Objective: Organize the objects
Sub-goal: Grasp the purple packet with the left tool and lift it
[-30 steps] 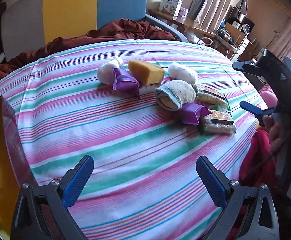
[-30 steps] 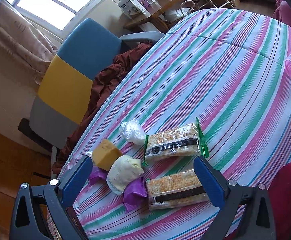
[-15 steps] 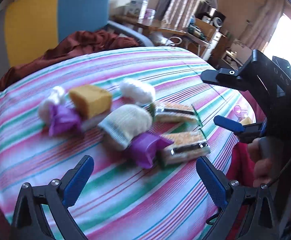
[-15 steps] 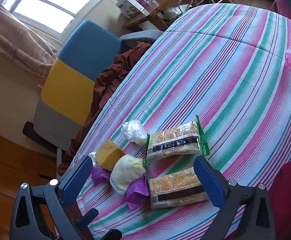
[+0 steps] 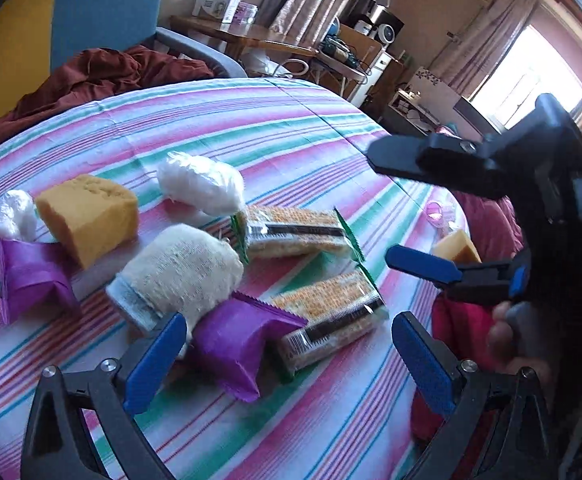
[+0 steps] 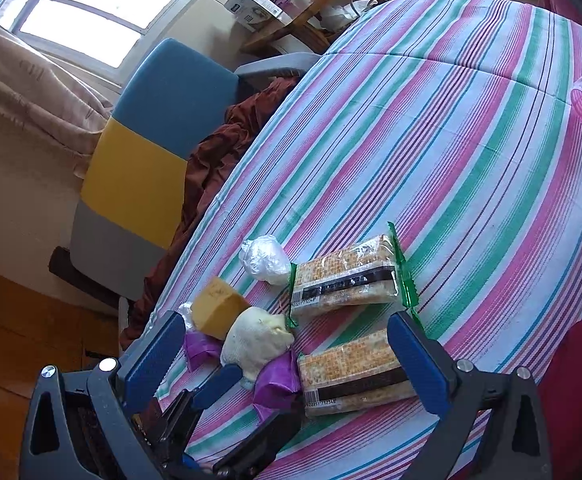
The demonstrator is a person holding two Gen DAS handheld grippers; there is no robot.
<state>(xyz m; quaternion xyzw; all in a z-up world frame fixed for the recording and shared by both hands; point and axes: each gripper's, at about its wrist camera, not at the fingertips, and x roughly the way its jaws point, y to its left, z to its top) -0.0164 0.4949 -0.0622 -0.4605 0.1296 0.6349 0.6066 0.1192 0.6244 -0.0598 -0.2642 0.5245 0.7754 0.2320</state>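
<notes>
Two glossy cracker packs, crinkly purple wrappers and a spongy yellow block crowd our striped cloth. Both our left gripper and right gripper hang spread wide, empty. We have moved the left one closer to the pile.

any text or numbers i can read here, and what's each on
"22251 712348", roughly, by the barcode on the far cracker pack; small, so digits are uncertain.
"2251 712348", partly cut off, by the barcode on the near cracker pack; also uncertain.
Black band lettering on both packs: too blurred to read.
Cardboard box on the side desk: print too small to read.
Purple packets: no readable text.
</notes>
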